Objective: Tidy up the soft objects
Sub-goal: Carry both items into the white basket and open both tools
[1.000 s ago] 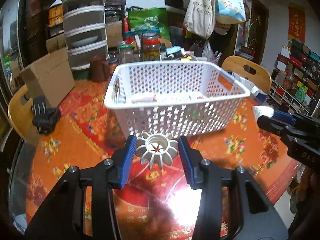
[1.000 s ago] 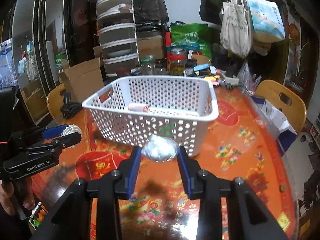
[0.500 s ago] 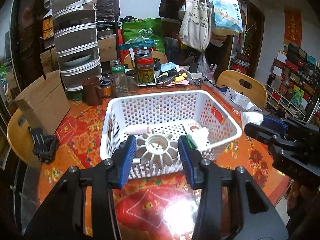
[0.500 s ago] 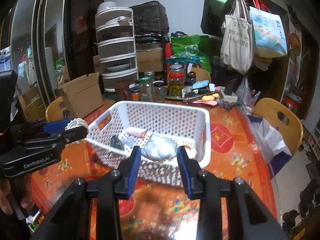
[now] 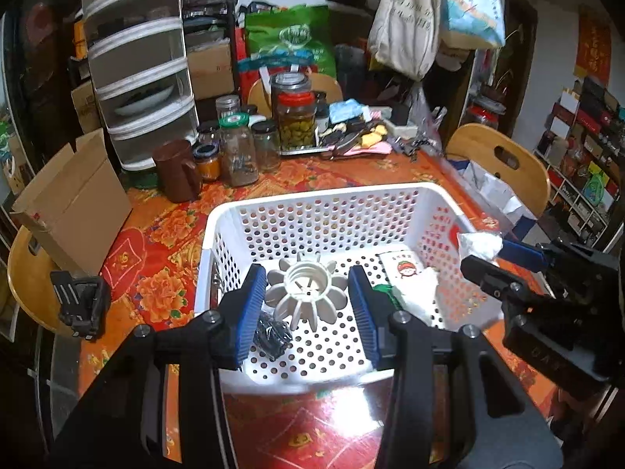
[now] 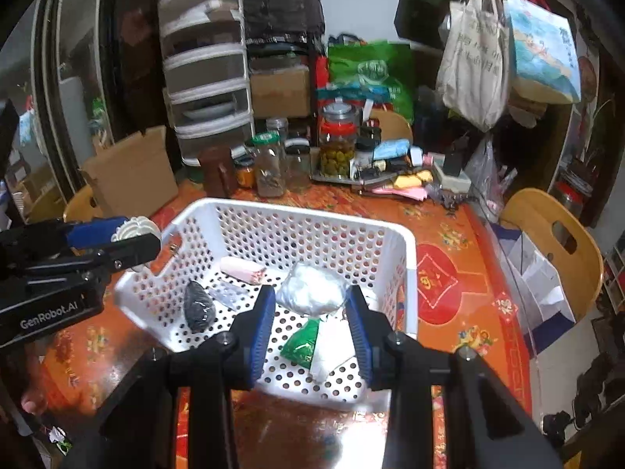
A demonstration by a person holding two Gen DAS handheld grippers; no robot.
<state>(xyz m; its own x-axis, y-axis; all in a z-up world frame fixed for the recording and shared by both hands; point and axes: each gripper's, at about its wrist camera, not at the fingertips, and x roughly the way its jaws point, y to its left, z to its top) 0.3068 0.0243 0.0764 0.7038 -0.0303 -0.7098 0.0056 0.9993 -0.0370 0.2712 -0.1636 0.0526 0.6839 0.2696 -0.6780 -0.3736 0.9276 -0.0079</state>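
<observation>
A white perforated basket (image 5: 312, 195) (image 6: 297, 211) stands on the red flowered tablecloth. My left gripper (image 5: 306, 279) is shut on a white finned round plastic piece (image 5: 308, 301) and hangs over the basket's near left part. My right gripper (image 6: 310, 301) is shut on a crumpled clear plastic wad (image 6: 308, 287) over the basket's right side. Each gripper also shows in the other's view: the left gripper (image 6: 133, 234) at the basket's left rim, the right gripper (image 5: 484, 254) at its right rim. Inside lie a black mesh item (image 6: 199, 306), a pink packet (image 6: 240, 267), a green packet (image 6: 302, 344) and a white packet (image 5: 406, 269).
Behind the basket stand several glass jars (image 5: 297, 117) and a brown jug (image 5: 175, 174). A cardboard box (image 5: 74, 203) sits at the left, with a black clip (image 5: 80, 305) on a wooden chair. Another wooden chair (image 6: 554, 234) is at the right. Stacked drawers (image 6: 211, 90) stand behind.
Both grippers have risen and moved forward with their loads, from in front of the basket's near wall to over its inside. Neither grip has changed.
</observation>
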